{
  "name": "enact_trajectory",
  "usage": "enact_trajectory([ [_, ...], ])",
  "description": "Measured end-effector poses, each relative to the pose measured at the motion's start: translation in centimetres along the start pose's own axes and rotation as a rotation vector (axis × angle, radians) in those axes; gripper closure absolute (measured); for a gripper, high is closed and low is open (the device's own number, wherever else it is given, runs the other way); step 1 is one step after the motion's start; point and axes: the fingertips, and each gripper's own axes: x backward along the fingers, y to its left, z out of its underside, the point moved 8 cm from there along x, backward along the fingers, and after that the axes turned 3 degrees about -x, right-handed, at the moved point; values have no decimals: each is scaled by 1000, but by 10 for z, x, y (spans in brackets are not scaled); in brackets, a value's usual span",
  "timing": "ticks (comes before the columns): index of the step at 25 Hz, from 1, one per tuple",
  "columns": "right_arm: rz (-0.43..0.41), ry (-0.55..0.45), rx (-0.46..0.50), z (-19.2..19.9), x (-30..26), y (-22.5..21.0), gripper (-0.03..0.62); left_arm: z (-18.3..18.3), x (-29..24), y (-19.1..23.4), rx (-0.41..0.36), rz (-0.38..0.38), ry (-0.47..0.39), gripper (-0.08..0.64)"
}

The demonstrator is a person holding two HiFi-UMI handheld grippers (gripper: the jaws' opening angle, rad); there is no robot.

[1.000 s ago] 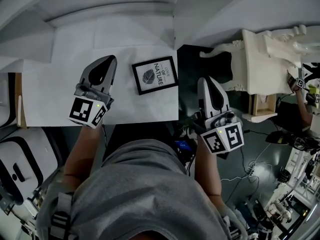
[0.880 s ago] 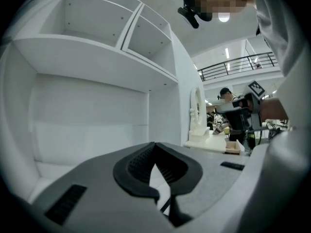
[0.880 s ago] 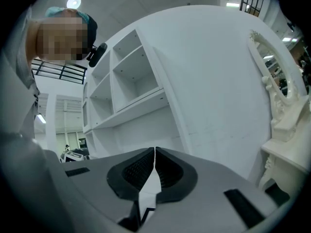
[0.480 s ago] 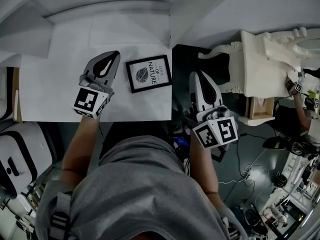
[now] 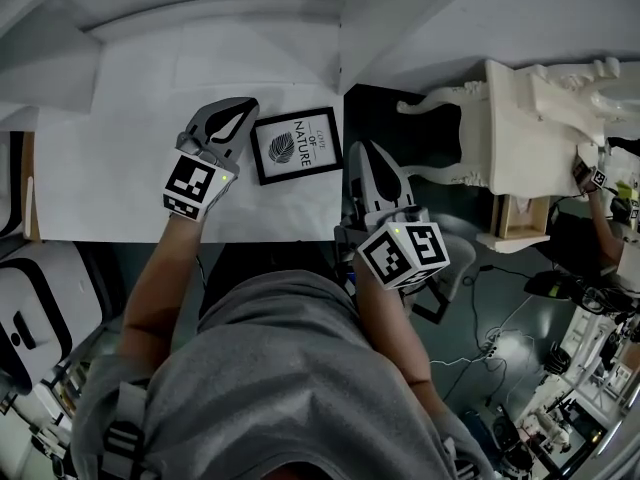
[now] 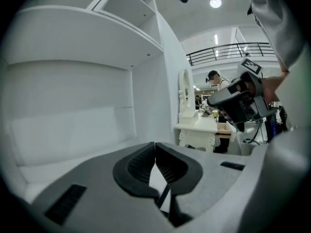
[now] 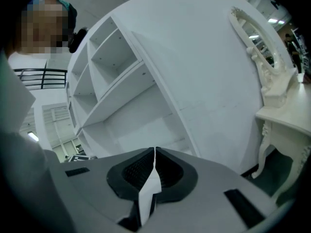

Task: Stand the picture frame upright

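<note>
Below, a white table (image 5: 110, 188) fills the left of the head view, backed by a white shelf unit (image 5: 200, 28) whose open compartments also show in the right gripper view. The black picture frame (image 5: 296, 146), with a leaf print and lettering, lies flat, face up, near the table's right edge. Past that edge the floor (image 5: 400, 138) is dark. Farther right stands an ornate white dressing table (image 5: 530, 118), with cables (image 5: 500, 340) strewn on the floor below it and another person (image 5: 612, 203) at the far right margin. The left claw (image 5: 248, 106) hangs over the table just beside the frame's left side, its tip near the upper left corner; whether it touches the frame cannot be told. Its own view shows the jaws clenched, ribbed pads meeting at the tips with nothing gripped. The right claw (image 5: 362, 149) sits off the table's right edge above the dark floor, close to the frame's lower right corner and apart from it. Its jaws are likewise pressed together and empty, pointing toward the shelf unit.
</note>
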Motion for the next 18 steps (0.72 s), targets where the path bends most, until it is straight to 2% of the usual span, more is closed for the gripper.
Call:
enact_trajectory([
  [4,44,52,-129,30,-12,-10,561,12,-18,-4,-28,48,47,552],
  [9,147,135,-215,68,-22,-24,561,28,-43,-12,-73,121,104,552],
  [13,254,195,-440,105,-28,-45,561,40,-64,-16,-95,176,141,552],
  [18,370,257,-583,141,-33,-59,561,57,-87,-23,-124,237,194,551],
])
